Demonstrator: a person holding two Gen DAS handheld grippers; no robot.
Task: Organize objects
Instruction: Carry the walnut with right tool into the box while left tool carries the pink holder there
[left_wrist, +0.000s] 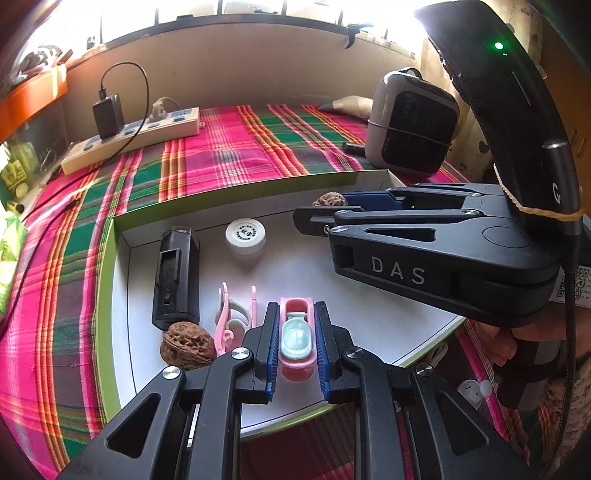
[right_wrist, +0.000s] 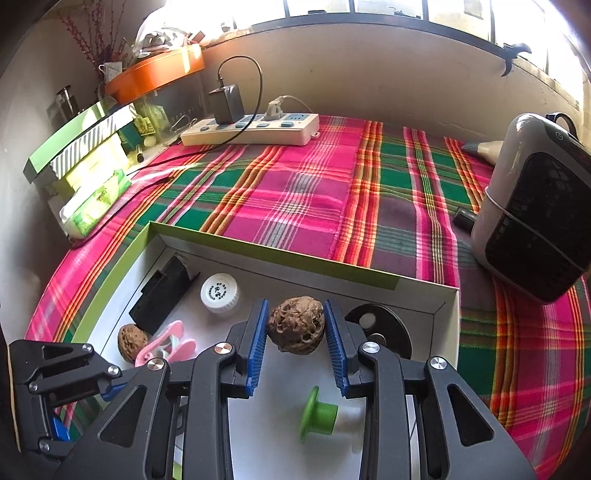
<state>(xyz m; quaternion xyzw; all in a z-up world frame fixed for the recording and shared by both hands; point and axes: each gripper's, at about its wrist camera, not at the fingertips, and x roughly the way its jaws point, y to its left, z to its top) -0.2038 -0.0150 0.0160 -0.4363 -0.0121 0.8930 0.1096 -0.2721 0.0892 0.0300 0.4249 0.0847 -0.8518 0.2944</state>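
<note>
My left gripper (left_wrist: 295, 309) is shut on a pink clip with a mint-green pad (left_wrist: 296, 334), held just above the white floor of a green-rimmed box (left_wrist: 236, 192). In the box lie a second pink clip (left_wrist: 232, 317), a walnut (left_wrist: 187, 345), a black rectangular case (left_wrist: 176, 275) and a white round cap (left_wrist: 245, 236). My right gripper (right_wrist: 295, 309) is shut on another walnut (right_wrist: 295, 325), its blue pads pressing both sides, over the box's far right part. Seen from the left wrist, that gripper (left_wrist: 325, 209) comes in from the right with the walnut (left_wrist: 330, 200) at its tip.
Under the right gripper lie a green plug-shaped piece (right_wrist: 317, 413) and a black disc (right_wrist: 380, 328). On the plaid cloth (right_wrist: 295, 195) stand a power strip with a charger (right_wrist: 251, 129) and a grey fan heater (right_wrist: 535, 210). Stacked boxes (right_wrist: 85, 155) sit far left.
</note>
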